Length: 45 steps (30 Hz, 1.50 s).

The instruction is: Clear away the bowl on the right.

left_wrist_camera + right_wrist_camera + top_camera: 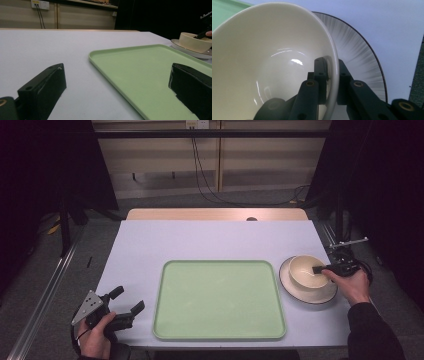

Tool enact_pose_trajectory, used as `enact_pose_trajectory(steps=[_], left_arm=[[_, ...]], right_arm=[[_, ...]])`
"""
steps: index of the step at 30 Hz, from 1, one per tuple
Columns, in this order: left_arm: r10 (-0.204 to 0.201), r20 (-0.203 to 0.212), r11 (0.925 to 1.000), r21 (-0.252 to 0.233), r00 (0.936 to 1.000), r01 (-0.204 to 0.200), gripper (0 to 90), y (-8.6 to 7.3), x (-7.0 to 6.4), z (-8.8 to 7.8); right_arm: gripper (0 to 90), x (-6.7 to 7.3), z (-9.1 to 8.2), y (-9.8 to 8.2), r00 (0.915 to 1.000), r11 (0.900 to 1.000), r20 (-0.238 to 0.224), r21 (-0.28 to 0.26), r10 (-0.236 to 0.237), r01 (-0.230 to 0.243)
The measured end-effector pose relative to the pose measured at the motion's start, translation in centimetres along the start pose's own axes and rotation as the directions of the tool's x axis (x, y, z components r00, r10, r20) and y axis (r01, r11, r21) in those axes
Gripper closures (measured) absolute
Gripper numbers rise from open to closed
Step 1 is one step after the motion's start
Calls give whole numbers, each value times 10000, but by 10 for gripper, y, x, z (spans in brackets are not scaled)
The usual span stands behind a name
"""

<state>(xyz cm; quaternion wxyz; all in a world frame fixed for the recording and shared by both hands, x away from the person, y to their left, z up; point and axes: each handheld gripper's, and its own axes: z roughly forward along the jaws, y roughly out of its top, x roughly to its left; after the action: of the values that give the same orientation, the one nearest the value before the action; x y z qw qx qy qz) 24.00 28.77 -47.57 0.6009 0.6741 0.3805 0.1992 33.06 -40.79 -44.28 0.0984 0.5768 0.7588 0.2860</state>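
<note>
where the cream bowl (308, 270) sits, on a white plate (325, 294) at about 3 o'clock on the table (210, 237), the right gripper (320, 268) has it by the rim: one jaw inside the wall, one outside, closed down to the wall's thickness at the bowl's 3 o'clock edge. glazed ceramic by the look, so likely stiff, slick, moderately heavy, chippable; a rim pinch on one side will probably let it tilt, so lift slow and level. plate beneath may slide or clink. green tray (219, 330) lies empty at table centre, just beside the plate's 9 o'clock side. left gripper (127, 303) rests at 7 o'clock near the tray's corner, jaws wide apart, holding nothing.
</note>
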Motion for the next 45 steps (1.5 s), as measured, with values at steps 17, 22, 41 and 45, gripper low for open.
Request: enact_pose_trajectory(steps=[17, 22, 41, 45], left_arm=[[47, -101, 10000, 45, 9999, -46, 13, 0, 0, -2], [71, -32, 10000, 45, 10000, -71, 13, 0, 0, -3], [44, -45, 10000, 38, 10000, -44, 13, 0, 0, -3], [54, -54, 10000, 35, 10000, -54, 13, 0, 0, -3]], right_arm=[[843, -1, -4, -1, 9994, 9993, -251, -279, 230, -237], [843, -1, -4, -1, 9992, 9991, -291, -333, 264, -274], [837, -2, -11, -6, 9977, 9964, -492, -684, 464, -497], [837, -2, -13, -6, 9971, 9956, -587, -772, 487, -532]])
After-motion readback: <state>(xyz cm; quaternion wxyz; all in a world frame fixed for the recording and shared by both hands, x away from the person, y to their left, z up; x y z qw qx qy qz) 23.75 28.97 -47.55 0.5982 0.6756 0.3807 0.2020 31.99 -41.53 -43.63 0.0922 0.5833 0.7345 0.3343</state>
